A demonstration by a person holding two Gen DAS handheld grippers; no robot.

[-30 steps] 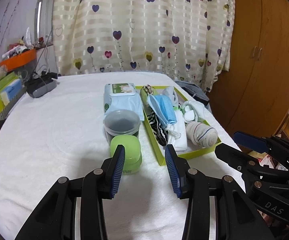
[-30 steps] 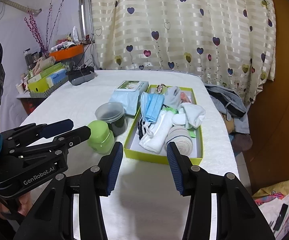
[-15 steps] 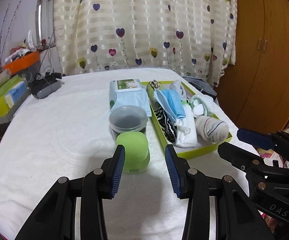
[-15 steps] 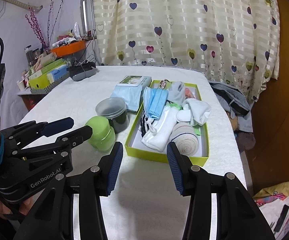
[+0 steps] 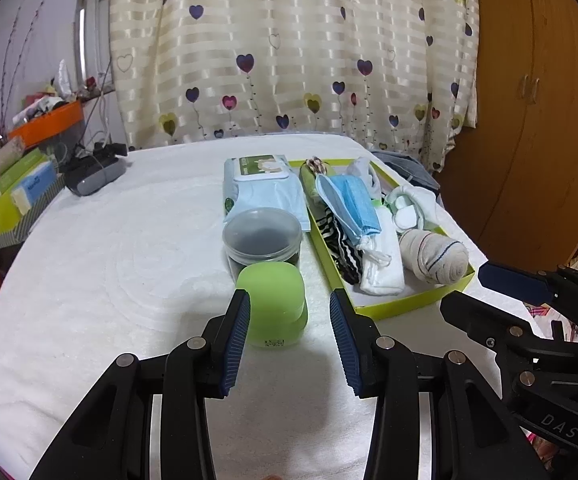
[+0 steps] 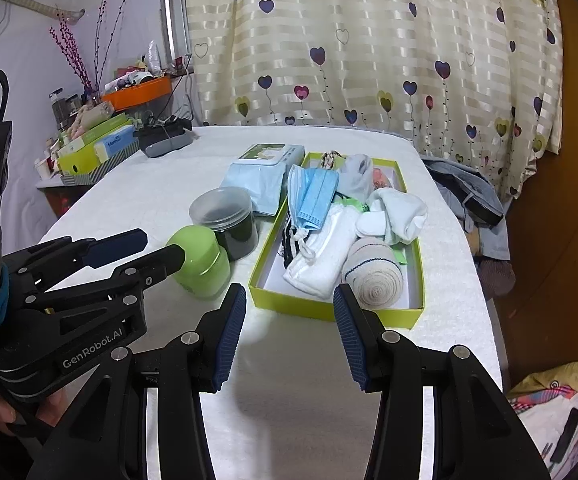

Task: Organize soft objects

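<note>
The green jar (image 5: 272, 303) now sits lower in the frame, nearer the open, empty left gripper (image 5: 289, 336); the right gripper (image 6: 289, 332) is open too.

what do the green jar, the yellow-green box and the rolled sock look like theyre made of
Green jar: likely matte, slightly translucent plastic, with a soft glow. Yellow-green box: probably cardboard, with thin flat walls and a white inside. Rolled sock: knit fabric, ribbed, with dark stripes.
</note>
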